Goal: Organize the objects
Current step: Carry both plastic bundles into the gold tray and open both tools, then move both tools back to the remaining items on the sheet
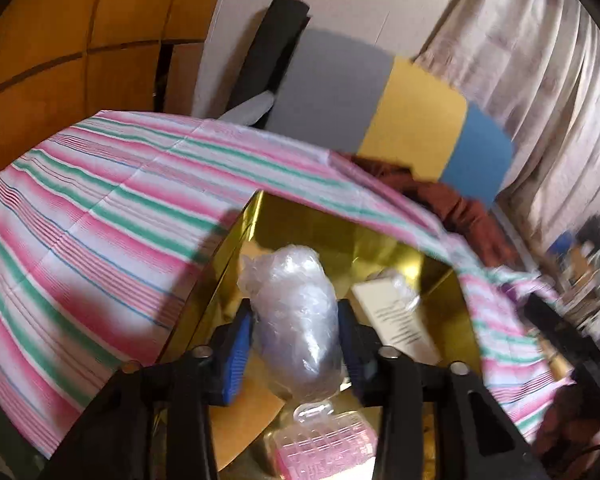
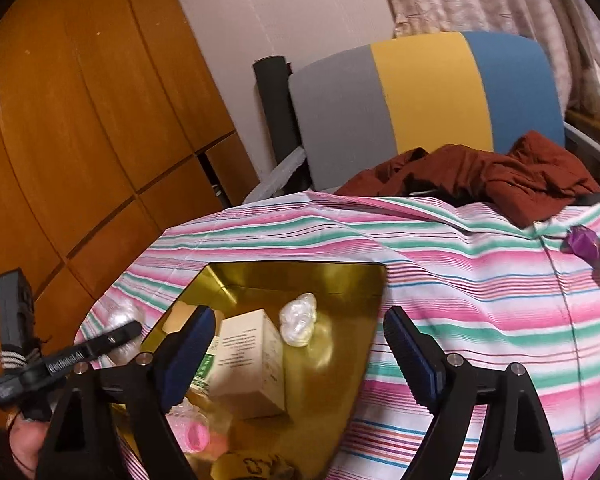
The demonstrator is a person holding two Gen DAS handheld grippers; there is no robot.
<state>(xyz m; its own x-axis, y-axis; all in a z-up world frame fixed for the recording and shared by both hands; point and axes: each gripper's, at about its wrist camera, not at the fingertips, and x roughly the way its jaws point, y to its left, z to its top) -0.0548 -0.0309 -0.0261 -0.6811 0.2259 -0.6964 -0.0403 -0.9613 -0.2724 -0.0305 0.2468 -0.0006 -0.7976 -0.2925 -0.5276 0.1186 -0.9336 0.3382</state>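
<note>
A clear plastic bundle (image 1: 294,320) is clamped by the left gripper (image 1: 294,344) over the gold box (image 2: 300,280); the right gripper (image 2: 300,350) is held wide open, jaws empty.

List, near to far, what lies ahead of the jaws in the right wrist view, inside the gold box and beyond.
Pink plastic item → cream carton → white wrapped bundle → gold box's far wall → striped cloth → brown garment → chair back.
</note>
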